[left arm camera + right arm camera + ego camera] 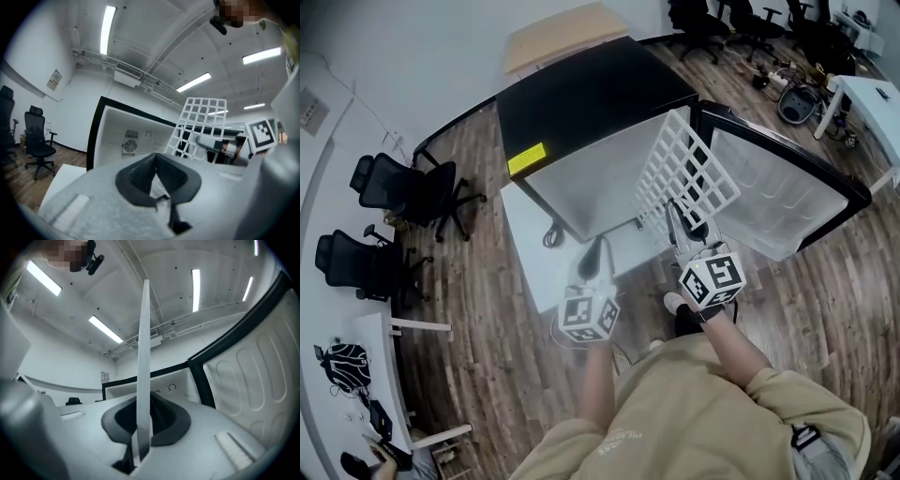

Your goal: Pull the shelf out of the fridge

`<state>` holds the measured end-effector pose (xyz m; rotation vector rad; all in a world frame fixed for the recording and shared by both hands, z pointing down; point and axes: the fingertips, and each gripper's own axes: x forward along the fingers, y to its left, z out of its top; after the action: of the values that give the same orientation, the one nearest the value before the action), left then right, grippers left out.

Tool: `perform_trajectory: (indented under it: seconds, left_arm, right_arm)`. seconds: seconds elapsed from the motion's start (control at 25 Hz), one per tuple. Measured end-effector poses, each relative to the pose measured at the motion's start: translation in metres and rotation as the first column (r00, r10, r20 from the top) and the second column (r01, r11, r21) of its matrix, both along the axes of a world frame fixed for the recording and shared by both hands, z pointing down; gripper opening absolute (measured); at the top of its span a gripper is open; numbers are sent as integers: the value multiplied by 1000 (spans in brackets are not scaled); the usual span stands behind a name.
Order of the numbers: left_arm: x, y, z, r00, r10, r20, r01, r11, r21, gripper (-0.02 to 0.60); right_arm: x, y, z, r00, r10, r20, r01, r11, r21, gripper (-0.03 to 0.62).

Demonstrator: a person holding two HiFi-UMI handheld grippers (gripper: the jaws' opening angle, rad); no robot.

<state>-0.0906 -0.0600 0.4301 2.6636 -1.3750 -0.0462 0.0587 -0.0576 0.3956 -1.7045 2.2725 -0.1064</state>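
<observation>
A white grid shelf [689, 178] stands on edge, out in front of the open black fridge [581, 103]. My right gripper [682, 220] is shut on the shelf's near edge, and its marker cube [712, 277] sits below. In the right gripper view the shelf [144, 357] shows as a thin upright white strip pinched between the pads of the right gripper [140, 427]. My left gripper [595, 251] hangs lower left of the shelf, apart from it. In the left gripper view the left gripper [157, 180] is shut with nothing in it, and the shelf [199, 122] shows ahead at right.
The fridge door [787, 187] hangs open to the right. The white fridge interior [131, 140] has a fan grille on its back wall. Two black office chairs [403, 187] stand at the left. A white table [872, 94] is at far right. The floor is wood.
</observation>
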Motion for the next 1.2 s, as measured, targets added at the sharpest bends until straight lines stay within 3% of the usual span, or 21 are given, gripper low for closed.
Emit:
perform_trajectory:
  seconds: [0.16, 0.48, 0.76, 1.2]
  left_arm:
    - [-8, -14, -6, 999, -43, 17, 42, 999, 32, 2]
    - [-12, -31, -30, 977, -164, 137, 138, 974, 181, 2]
    - [-6, -41, -26, 979, -152, 138, 128, 977, 173, 2]
    - [15, -47, -2, 993, -82, 83, 76, 994, 81, 2]
  right_arm:
    - [-9, -4, -12, 990, 2, -142, 1, 1000, 20, 20]
    - [-18, -14, -1, 975, -19, -220, 15, 1000, -19, 20]
    - [-15, -20, 6, 979, -23, -201, 16, 999, -34, 20]
    - [-22, -25, 8, 977, -62, -204, 55, 998, -40, 20]
